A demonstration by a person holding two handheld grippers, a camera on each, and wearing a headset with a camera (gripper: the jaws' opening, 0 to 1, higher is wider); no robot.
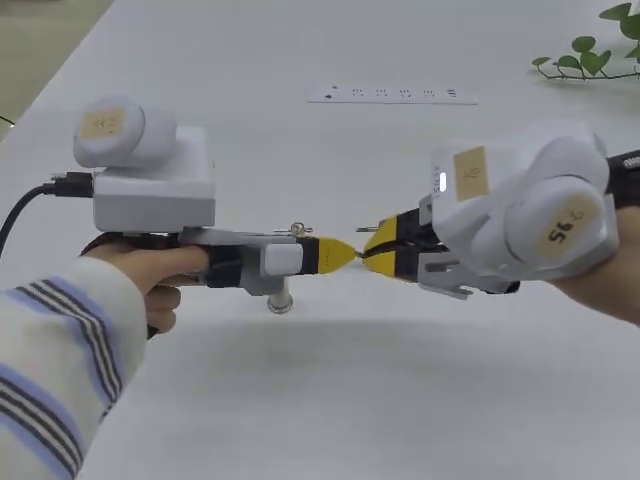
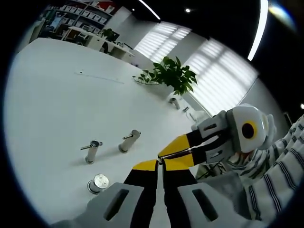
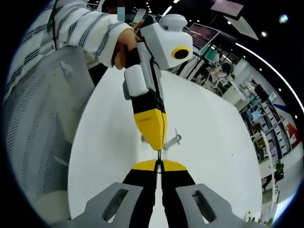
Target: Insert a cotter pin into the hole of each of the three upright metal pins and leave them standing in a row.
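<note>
1. At the lower left of the head view are a striped knit sleeve (image 1: 45, 350) and the hand carrying the left tongs (image 1: 338, 256). The body is white moulded plastic, and the black jaws end in glossy yellow wedges.
2. At mid-frame the right tongs (image 1: 375, 248), of the same build, meet them tip to tip. Both pairs are pinched narrow. A thin wire sliver, which I take to be the last cotter pin (image 3: 159, 153), bridges the two tips just above the surface (image 1: 330, 410) and seems nipped at both ends.
3. The surface is white, matte and smooth.
4. At the lower left of the left gripper view stands the bare metal pin (image 2: 98, 182), a short bright steel cylinder with a flat round top. I see no wire through it.
5. Just beyond it, the second metal pin (image 2: 91, 151) and third metal pin (image 2: 129, 140) stand upright, each with a wire crossing near its head.
6. By my judgement two of the three are done. What is left is to thread the held wire through the bare one. I cannot tell whether the three make a straight row.
7. At the top of the head view lies a flat white power strip (image 1: 392, 95), with a leafy plant (image 1: 590, 55) at the upper right.
</note>
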